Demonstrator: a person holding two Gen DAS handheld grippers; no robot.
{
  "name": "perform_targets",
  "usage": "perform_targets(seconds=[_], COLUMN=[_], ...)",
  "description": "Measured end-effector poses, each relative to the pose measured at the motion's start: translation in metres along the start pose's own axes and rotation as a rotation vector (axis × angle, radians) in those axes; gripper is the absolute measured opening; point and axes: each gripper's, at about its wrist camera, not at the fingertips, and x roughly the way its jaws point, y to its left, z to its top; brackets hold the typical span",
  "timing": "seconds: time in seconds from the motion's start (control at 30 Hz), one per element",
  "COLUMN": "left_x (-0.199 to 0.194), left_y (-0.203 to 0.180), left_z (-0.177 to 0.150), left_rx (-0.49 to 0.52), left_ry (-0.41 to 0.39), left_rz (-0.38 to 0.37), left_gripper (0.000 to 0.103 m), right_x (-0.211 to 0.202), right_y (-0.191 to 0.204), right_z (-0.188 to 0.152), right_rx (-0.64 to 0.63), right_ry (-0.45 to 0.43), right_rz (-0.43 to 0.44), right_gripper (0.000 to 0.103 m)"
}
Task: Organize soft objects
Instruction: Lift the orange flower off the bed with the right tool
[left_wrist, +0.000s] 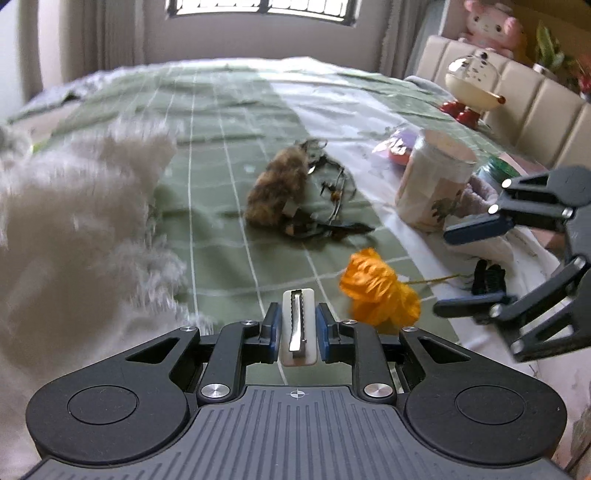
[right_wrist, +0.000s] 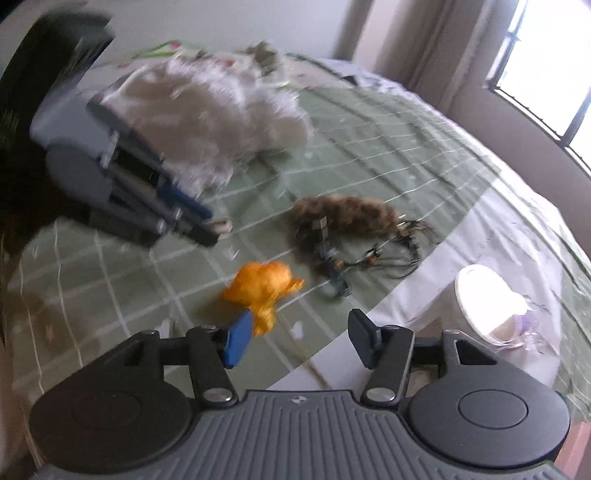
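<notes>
My left gripper (left_wrist: 297, 325) is shut on a white hair clip (left_wrist: 297, 328) with a metal toothed bar, held above the green checked bedspread (left_wrist: 221, 229). It also shows in the right wrist view (right_wrist: 218, 226), blurred. My right gripper (right_wrist: 299, 341) is open and empty, just above an orange fabric flower (right_wrist: 260, 291); the flower also shows in the left wrist view (left_wrist: 376, 291), with the right gripper (left_wrist: 469, 267) beside it. A brown furry piece (left_wrist: 277, 184) with dark beaded cords lies mid-bed. A white fluffy item (left_wrist: 74, 229) lies at the left.
A cream jar (left_wrist: 432, 181) stands on a white cloth at the right, with a green-lidded container (left_wrist: 498, 168) and a black clip (left_wrist: 489, 280) near it. A round toy figure (left_wrist: 472, 79) and a pink plush (left_wrist: 491, 26) sit by the padded headboard.
</notes>
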Motion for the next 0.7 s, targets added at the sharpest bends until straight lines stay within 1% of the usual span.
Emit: perform_targets(seconds=[0.1,0.2,0.33,0.43,0.47,0.5,0.53,0.57,0.6,0.67,0.7], left_x=[0.01,0.01,0.011,0.011,0.01,0.009,0.008,0.007,0.006,0.005,0.005], left_y=[0.008,0.012,0.021,0.02,0.019,0.018,0.016,0.015,0.014,0.013,0.012], left_z=[-0.01,-0.017,-0.02,-0.023,-0.022,-0.023,-0.024,-0.024,-0.024,-0.023,-0.022], left_rx=[-0.065,-0.084,-0.139,-0.13,-0.125,-0.117,-0.111,-0.103,-0.097,-0.096,-0.095], left_ry=[0.037,0.015,-0.007,-0.02,-0.023,-0.029,-0.034,-0.042,-0.05,-0.051,-0.047], left_rz=[-0.009,-0.025,-0.041,-0.033,-0.03,-0.027,-0.024,-0.021,-0.018,-0.021,-0.006], left_gripper=[0.023,0.023,0.023,0.023,0.023,0.023,0.023,0.023,0.023,0.023,0.023], right_x=[0.023,0.042,0.056,0.069,0.073,0.075,0.076,0.075,0.073,0.062,0.057], right_y=[0.005,0.002,-0.009,-0.014,-0.015,-0.015,-0.016,-0.017,-0.019,-0.021,-0.022], right_z=[-0.004,-0.006,0.002,0.012,0.015,0.017,0.02,0.023,0.025,0.03,0.032], right_rx=[-0.053,-0.054,0.075,0.181,0.197,0.208,0.227,0.248,0.273,0.296,0.299], right_ry=[0.03,0.062,0.045,0.039,0.038,0.037,0.039,0.042,0.04,0.01,-0.002], right_rz=[0.016,0.051,0.117,0.164,0.167,0.166,0.166,0.17,0.179,0.176,0.177], right_gripper=[0.057,0.057,0.057,0.055,0.044,0.029,0.021,0.007,0.004,0.004,0.003])
